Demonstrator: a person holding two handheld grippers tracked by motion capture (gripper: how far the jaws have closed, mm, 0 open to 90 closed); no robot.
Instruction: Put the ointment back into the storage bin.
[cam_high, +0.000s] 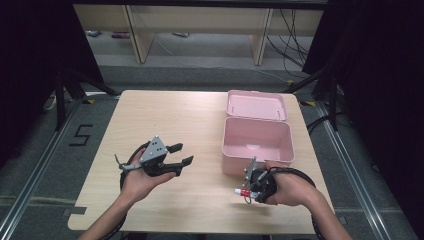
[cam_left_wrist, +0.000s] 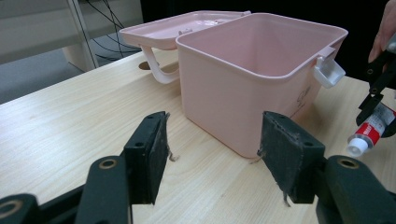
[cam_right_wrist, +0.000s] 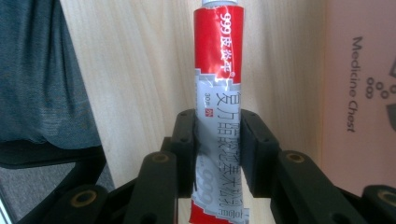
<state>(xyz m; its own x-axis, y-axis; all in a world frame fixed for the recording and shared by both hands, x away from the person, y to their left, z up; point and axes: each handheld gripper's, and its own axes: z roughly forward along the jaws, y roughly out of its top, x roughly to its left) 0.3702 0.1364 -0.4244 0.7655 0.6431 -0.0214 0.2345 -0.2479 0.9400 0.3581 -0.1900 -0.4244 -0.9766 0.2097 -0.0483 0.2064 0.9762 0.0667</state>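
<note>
A red and silver ointment tube (cam_right_wrist: 219, 98) with a white cap is clamped between the jaws of my right gripper (cam_right_wrist: 219, 135), which is shut on it. In the high view that right gripper (cam_high: 248, 189) sits near the table's front edge, just in front of the pink box (cam_high: 257, 156), with the tube (cam_high: 243, 192) pointing left. The tube (cam_left_wrist: 371, 130) also appears at the right of the left gripper view. My left gripper (cam_high: 181, 155) is held above the table's left middle, open and holding nothing. Its fingers (cam_left_wrist: 149, 154) face the pink box (cam_left_wrist: 243, 93).
The pink box is open, its lid (cam_high: 256, 105) laid flat behind it, and the inside looks bare. It carries the words "Medicine Chest" (cam_right_wrist: 357, 84). The wooden table (cam_high: 165, 115) ends close in front of both hands. Shelving and cables stand beyond the far edge.
</note>
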